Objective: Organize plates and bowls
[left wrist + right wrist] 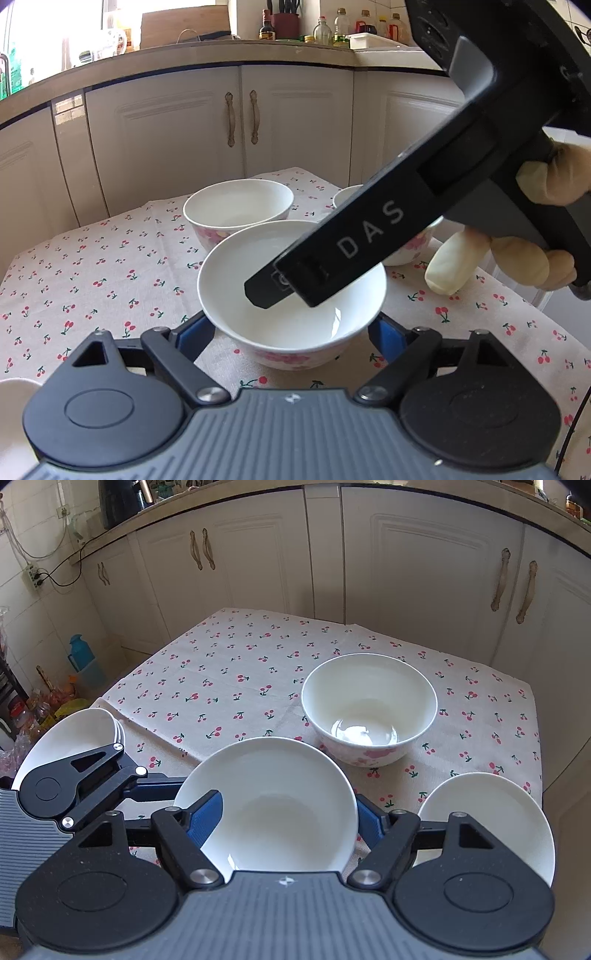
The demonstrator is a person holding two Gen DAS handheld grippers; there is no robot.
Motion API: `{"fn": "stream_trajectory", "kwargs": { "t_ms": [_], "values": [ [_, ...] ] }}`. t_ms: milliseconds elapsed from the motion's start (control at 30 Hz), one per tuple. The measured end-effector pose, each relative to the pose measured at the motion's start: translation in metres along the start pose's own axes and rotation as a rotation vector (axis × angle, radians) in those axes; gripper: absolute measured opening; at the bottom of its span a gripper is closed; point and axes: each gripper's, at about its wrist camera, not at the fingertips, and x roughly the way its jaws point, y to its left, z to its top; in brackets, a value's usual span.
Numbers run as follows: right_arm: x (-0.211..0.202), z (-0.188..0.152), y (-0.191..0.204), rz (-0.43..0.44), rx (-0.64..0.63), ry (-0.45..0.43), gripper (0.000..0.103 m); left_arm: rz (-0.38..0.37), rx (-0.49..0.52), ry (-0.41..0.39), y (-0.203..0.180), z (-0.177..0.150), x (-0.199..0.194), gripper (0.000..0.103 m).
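I see a white bowl (291,291) with pink flowers on its outer wall, standing on the cherry-print tablecloth (92,266). My left gripper (291,332) is spread wide, one blue pad on each side of it; contact is unclear. My right gripper (284,819) is equally wide, its finger (314,273) over the empty interior. A second bowl (369,709) behind is empty.

The only readable lettering is "DAS", in pale grey capitals along the black body of the right gripper (280,291), seen from the left wrist view. The bottles (266,26) on the counter carry labels, but they are too small and blurred to read. The right wrist view shows no legible text.
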Motion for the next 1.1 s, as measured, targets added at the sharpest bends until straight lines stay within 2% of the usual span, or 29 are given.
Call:
{"fn": "stream_trajectory", "kwargs": {
  "t_ms": [300,733,1100],
  "values": [
    [-0.025,-0.01,0.022,-0.017,0.02,0.008,0.081,-0.035,0.03,0.008,-0.004,0.0,-0.03,0.089],
    [-0.059,-0.042,0.07,-0.032,0.024,-0.001,0.081,-0.085,0.064,0.007,-0.012,-0.023,-0.082,0.089],
    [-0.076,-0.076,0.086,-0.054,0.09,0.016,0.085,-0.153,0.102,0.03,-0.028,-0.043,-0.095,0.089]
  ]
}}
